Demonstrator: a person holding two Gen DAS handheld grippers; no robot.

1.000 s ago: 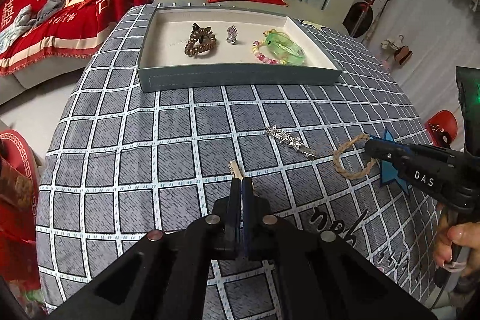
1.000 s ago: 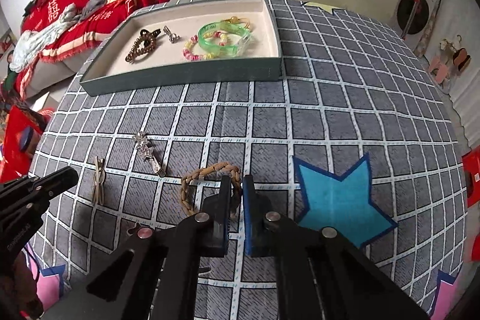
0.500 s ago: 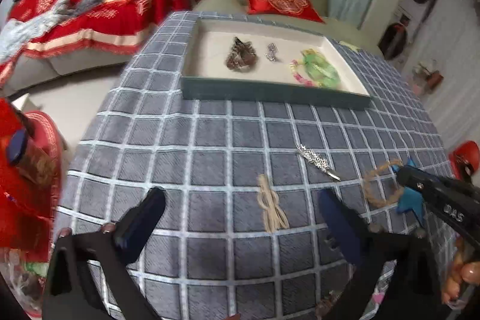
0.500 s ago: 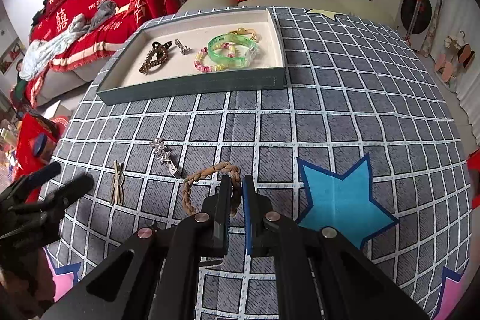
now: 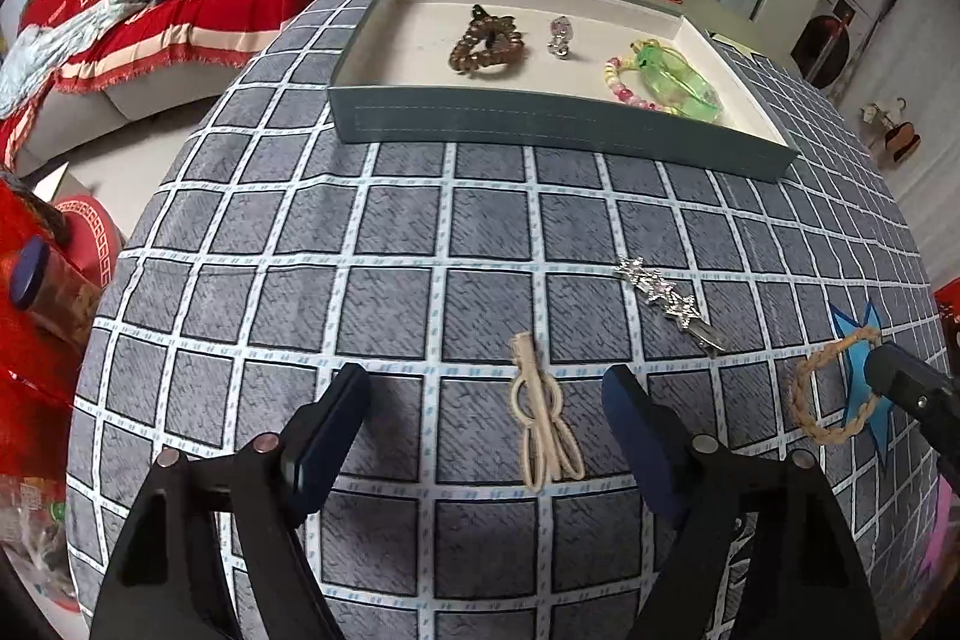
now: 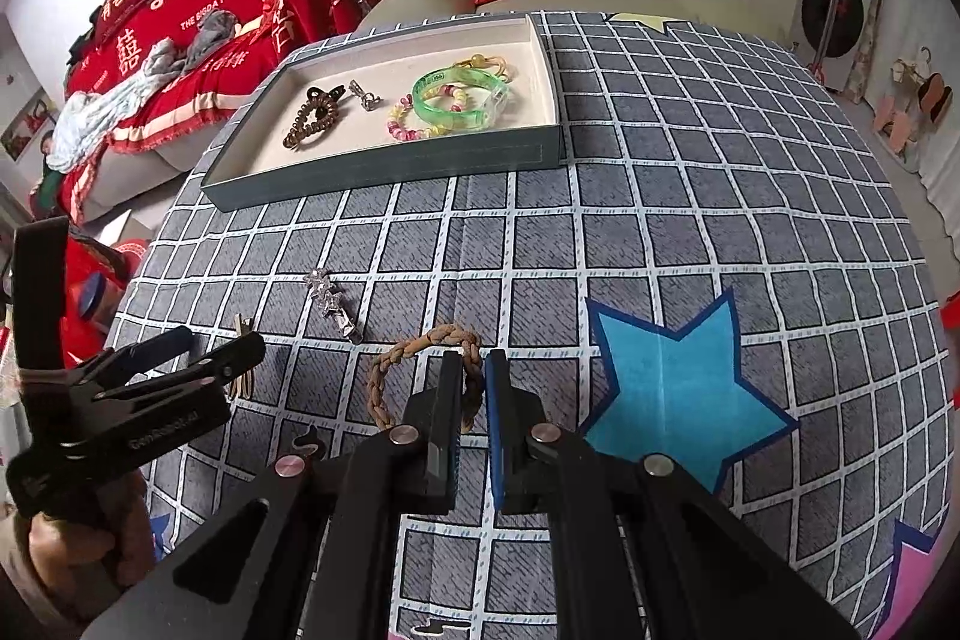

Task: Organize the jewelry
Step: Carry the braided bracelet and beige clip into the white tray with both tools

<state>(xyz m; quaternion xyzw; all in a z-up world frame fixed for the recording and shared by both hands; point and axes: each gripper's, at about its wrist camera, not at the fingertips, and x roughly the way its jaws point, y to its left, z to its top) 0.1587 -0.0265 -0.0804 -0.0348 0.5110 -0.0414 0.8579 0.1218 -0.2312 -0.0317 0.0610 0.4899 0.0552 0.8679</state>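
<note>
The left claw (image 5: 486, 394) stands wide open over the checked worktop (image 5: 390, 232) with nothing in its grip. The beige hair clip (image 5: 543, 424) lies flat between its two fingers, nearer the right-hand one and touching neither. The right wrist view shows this claw (image 6: 222, 340) from the side, at the lower left, and there its fingers hide most of the clip, leaving only the ends visible.

Just ahead and to the right of the left claw lies the silver star clip (image 5: 666, 295), slanted on the cloth. Further right again is the braided brown bracelet (image 5: 831, 388), at the edge of a blue star print (image 5: 855, 328). From the left wrist only the dark tip of the right claw (image 5: 888, 370) shows, at the bracelet's right edge.

The right wrist view settles the matter: the right claw (image 6: 474, 370) is nearly closed, a narrow gap left between its fingers, and the bracelet's (image 6: 420, 370) right side passes between them. Whether the pads actually pinch it I cannot tell.

Well ahead of both claws sits the grey tray (image 6: 384, 166). It holds, left to right, a brown beaded hair claw (image 6: 312, 118), a small silver piece (image 6: 363, 94), a pink bead bracelet (image 6: 414, 124) and a green bangle (image 6: 459, 100). The right view also shows a yellowish loop (image 6: 486, 61) behind the bangle, which the left view barely reveals.
</note>
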